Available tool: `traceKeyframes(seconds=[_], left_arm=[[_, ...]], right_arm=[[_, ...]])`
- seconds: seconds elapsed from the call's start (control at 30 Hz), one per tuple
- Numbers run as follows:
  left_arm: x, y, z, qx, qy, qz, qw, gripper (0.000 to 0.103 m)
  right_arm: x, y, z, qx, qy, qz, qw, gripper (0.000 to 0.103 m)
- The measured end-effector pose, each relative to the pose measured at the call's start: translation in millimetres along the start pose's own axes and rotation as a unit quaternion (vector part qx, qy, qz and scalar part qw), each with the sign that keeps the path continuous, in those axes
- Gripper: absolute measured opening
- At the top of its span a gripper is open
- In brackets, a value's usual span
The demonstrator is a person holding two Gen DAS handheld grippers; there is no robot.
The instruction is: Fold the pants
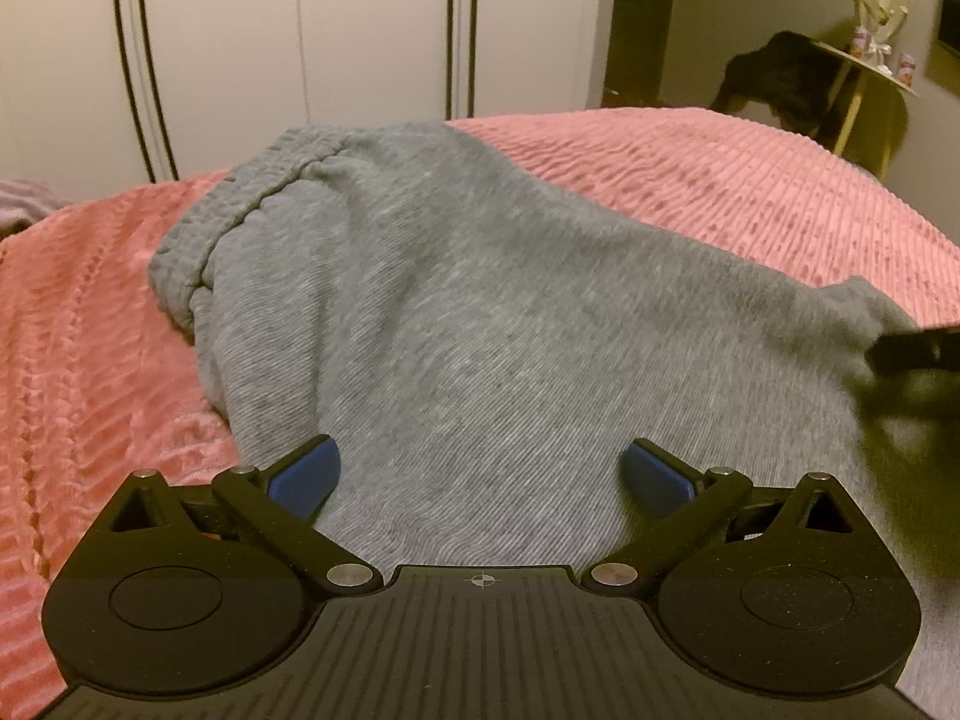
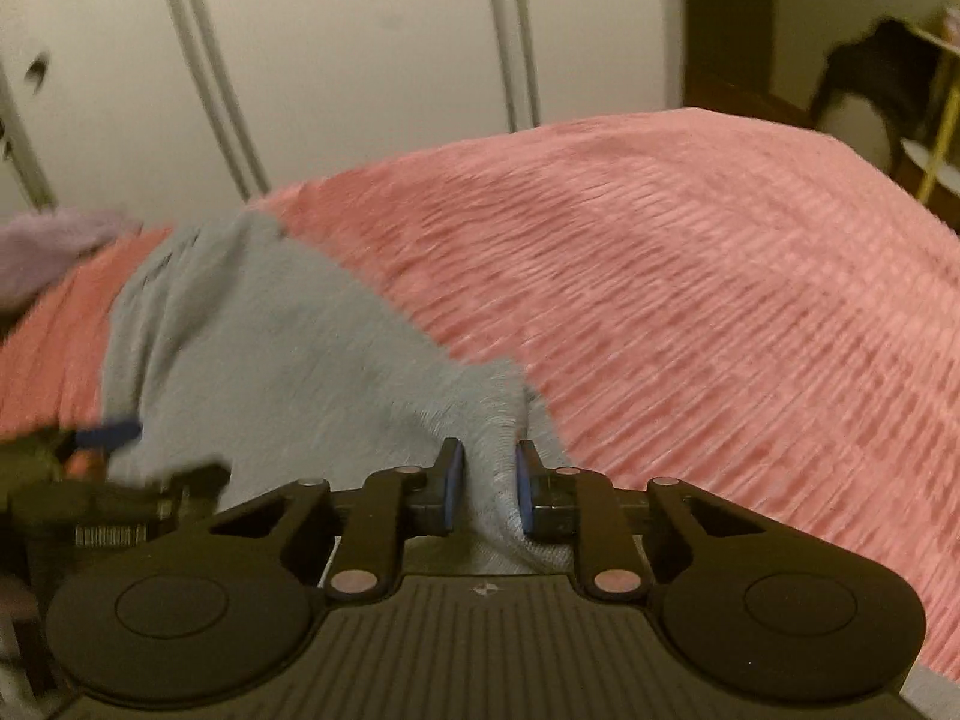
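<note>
The right gripper (image 2: 487, 483) has its jaws drawn in close on a bunched fold of the grey pants (image 2: 288, 360), the cloth pinched between the two blue pads (image 2: 454, 483) and rising in a small peak just ahead of them. From that pinch the fabric runs away to the left across the pink bedspread (image 2: 720, 300), which is ribbed and covers the bed.

The left gripper (image 1: 483, 474) stands with its jaws spread wide, its blue fingertips (image 1: 312, 471) well apart and holding nothing. The pants (image 1: 480, 300) lie directly beneath and ahead of it, filling the gap between the fingers; whether the tips touch the cloth cannot be told. The elastic waistband (image 1: 240, 216) sits at the far left end of the garment, curled over on the bedspread (image 1: 720, 180). At the right edge of the left wrist view, the black tip of the right gripper (image 1: 912, 351) meets a pulled-up corner of the fabric.

There is one pair of pants and two grippers. Beyond the bed stand pale wardrobe doors (image 1: 300, 30), and a lilac cloth (image 2: 48, 252) lies at the bed's far left edge. To the far right a small gold-legged side table (image 1: 864, 72) has a dark garment (image 1: 780, 78) draped beside it.
</note>
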State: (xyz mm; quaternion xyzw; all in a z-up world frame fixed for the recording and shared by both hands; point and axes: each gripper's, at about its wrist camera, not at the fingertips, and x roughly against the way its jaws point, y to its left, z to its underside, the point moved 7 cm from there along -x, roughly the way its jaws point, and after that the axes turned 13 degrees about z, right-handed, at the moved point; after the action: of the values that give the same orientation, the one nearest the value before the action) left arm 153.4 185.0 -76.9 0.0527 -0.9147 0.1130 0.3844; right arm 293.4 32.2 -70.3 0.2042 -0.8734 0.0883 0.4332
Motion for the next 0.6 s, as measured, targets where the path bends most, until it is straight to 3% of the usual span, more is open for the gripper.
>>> traceKeyframes(seconds=[0.1,0.27,0.33,0.4,0.47,0.53,0.6], left_arm=[[-0.3,0.0,0.0,0.000,0.000,-0.001,1.0000,0.103],[-0.4,0.1,-0.1,0.000,0.000,-0.002,1.0000,0.103],[-0.5,0.2,-0.1,0.000,0.000,-0.002,1.0000,0.103],[-0.4,0.3,-0.2,0.000,0.000,-0.002,1.0000,0.103],[-0.5,0.4,-0.3,0.000,0.000,-0.002,1.0000,0.103],[-0.4,0.7,-0.5,0.002,-0.002,-0.001,1.0000,0.103],[-0.6,0.9,-0.6,0.003,-0.004,0.000,1.0000,0.103]], right_arm=[[4.7,12.9,8.0,0.043,0.007,-0.006,0.999,0.022],[3.5,17.9,11.8,0.039,0.020,-0.019,0.999,0.036],[0.5,15.3,7.2,0.004,0.026,-0.034,0.999,0.048],[-6.7,7.0,1.0,-0.068,0.041,-0.068,0.994,0.059],[-23.0,-4.7,-1.5,-0.164,0.077,-0.116,0.977,0.062],[-38.4,-15.8,-3.6,-0.249,0.105,-0.160,0.950,0.062],[-45.4,-21.3,-7.8,-0.293,0.107,-0.186,0.932,0.054]])
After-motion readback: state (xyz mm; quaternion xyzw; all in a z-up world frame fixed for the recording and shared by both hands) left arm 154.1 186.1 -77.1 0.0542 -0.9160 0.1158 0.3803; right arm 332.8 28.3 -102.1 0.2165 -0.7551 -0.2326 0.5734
